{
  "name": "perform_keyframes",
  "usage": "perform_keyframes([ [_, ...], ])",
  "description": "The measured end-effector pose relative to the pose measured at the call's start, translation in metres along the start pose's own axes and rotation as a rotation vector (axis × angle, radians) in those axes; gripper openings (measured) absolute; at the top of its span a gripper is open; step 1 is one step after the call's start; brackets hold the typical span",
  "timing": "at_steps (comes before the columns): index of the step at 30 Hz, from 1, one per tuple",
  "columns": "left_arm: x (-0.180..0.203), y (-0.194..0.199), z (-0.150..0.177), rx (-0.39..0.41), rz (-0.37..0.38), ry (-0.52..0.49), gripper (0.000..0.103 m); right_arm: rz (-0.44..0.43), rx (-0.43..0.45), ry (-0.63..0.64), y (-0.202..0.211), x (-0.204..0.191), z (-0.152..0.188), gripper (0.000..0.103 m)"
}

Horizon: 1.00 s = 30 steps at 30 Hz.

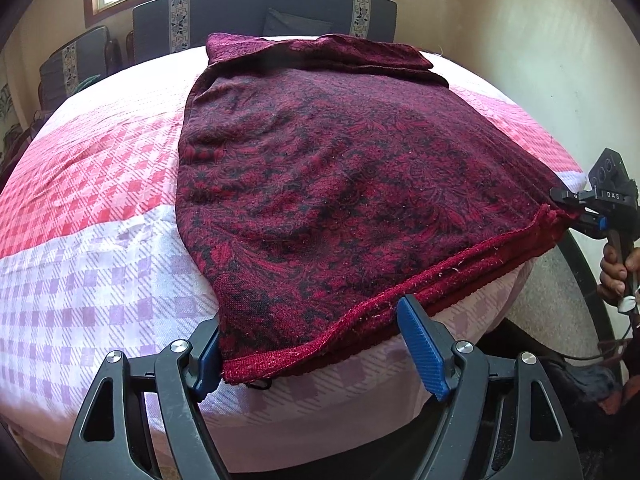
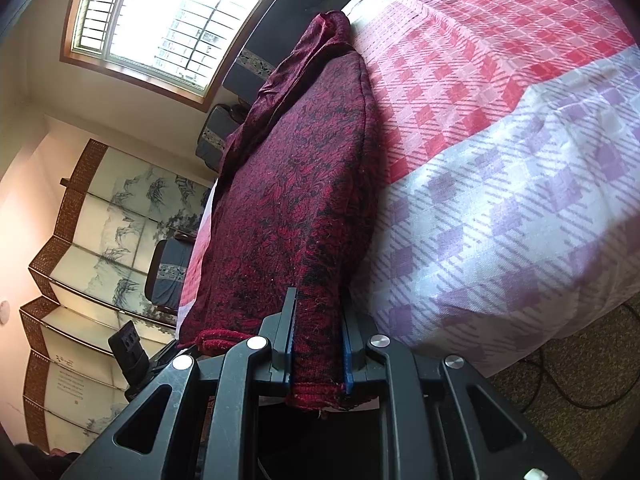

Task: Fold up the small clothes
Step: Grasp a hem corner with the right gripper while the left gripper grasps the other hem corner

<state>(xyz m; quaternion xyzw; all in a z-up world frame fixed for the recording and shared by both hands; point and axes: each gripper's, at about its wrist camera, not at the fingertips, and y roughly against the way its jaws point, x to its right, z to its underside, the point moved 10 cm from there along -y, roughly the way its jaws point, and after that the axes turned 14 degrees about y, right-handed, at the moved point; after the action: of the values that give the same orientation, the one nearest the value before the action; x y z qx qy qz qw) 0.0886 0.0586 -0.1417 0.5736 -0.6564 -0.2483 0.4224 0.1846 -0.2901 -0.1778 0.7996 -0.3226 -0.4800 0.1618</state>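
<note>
A dark red patterned knit garment lies spread on the checked bed, its ribbed hem toward me. My left gripper is open, its blue pads on either side of the hem's near left corner. My right gripper is shut on the hem's right corner; it also shows in the left wrist view at the garment's far right corner. The garment runs away from the right gripper toward the headboard. Its far end is folded over.
The bed has a pink, red and lilac checked cover. A dark headboard and window stand behind it. A folding screen and chairs stand beside the bed. Cables lie on the carpet.
</note>
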Motion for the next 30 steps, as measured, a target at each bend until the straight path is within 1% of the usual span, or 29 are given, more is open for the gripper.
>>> perform_keyframes([
  [2, 0.000, 0.000, -0.001, -0.001, 0.014, 0.004, 0.078, -0.008, 0.002, -0.009, 0.001, 0.001, 0.000, 0.016],
  [4, -0.001, 0.001, -0.003, -0.005, 0.056, 0.021, 0.078, -0.019, 0.003, -0.026, 0.001, 0.002, 0.000, 0.016],
  [7, -0.001, 0.004, -0.008, -0.021, 0.190, 0.085, 0.078, -0.040, 0.001, -0.056, 0.001, 0.005, 0.000, 0.020],
  [9, -0.004, 0.006, -0.011, -0.035, 0.256, 0.122, 0.076, -0.048, -0.003, -0.061, 0.002, 0.004, 0.000, 0.022],
  [11, -0.007, 0.006, -0.014, -0.054, 0.302, 0.145, 0.061, -0.043, -0.011, -0.054, 0.002, 0.002, 0.000, 0.022],
  [14, -0.014, 0.004, -0.017, -0.078, 0.341, 0.179, 0.046, -0.030, -0.014, -0.038, 0.001, 0.000, -0.001, 0.022],
  [15, -0.016, 0.003, -0.018, -0.085, 0.355, 0.196, 0.045, -0.025, -0.013, -0.030, 0.001, 0.000, -0.001, 0.022],
  [17, -0.020, 0.004, -0.018, -0.102, 0.384, 0.228, 0.045, -0.019, -0.009, -0.025, 0.001, -0.002, 0.000, 0.022],
  [18, -0.022, 0.005, -0.018, -0.105, 0.383, 0.237, 0.045, -0.018, -0.008, -0.025, 0.002, -0.002, 0.000, 0.021],
  [20, -0.032, 0.009, -0.020, -0.089, 0.350, 0.245, 0.045, 0.000, -0.013, -0.011, 0.002, -0.002, 0.001, 0.016],
  [21, -0.036, 0.012, -0.020, -0.089, 0.350, 0.256, 0.045, 0.009, -0.018, 0.000, 0.003, -0.003, 0.002, 0.015],
  [23, -0.047, 0.013, -0.022, -0.112, 0.380, 0.305, 0.045, 0.008, -0.025, 0.010, 0.003, -0.003, 0.003, 0.015],
  [25, -0.054, 0.012, -0.023, -0.136, 0.423, 0.364, 0.046, 0.002, -0.028, 0.007, 0.002, -0.001, 0.002, 0.015],
  [27, -0.057, 0.009, -0.021, -0.181, 0.473, 0.414, 0.047, -0.004, -0.031, 0.003, 0.002, -0.001, 0.001, 0.015],
  [29, -0.048, 0.008, -0.016, -0.248, 0.590, 0.472, 0.049, -0.010, -0.032, -0.001, 0.001, -0.001, 0.002, 0.015],
  [30, -0.043, 0.010, -0.014, -0.265, 0.646, 0.486, 0.049, -0.016, -0.034, -0.006, 0.000, -0.001, 0.001, 0.015],
])
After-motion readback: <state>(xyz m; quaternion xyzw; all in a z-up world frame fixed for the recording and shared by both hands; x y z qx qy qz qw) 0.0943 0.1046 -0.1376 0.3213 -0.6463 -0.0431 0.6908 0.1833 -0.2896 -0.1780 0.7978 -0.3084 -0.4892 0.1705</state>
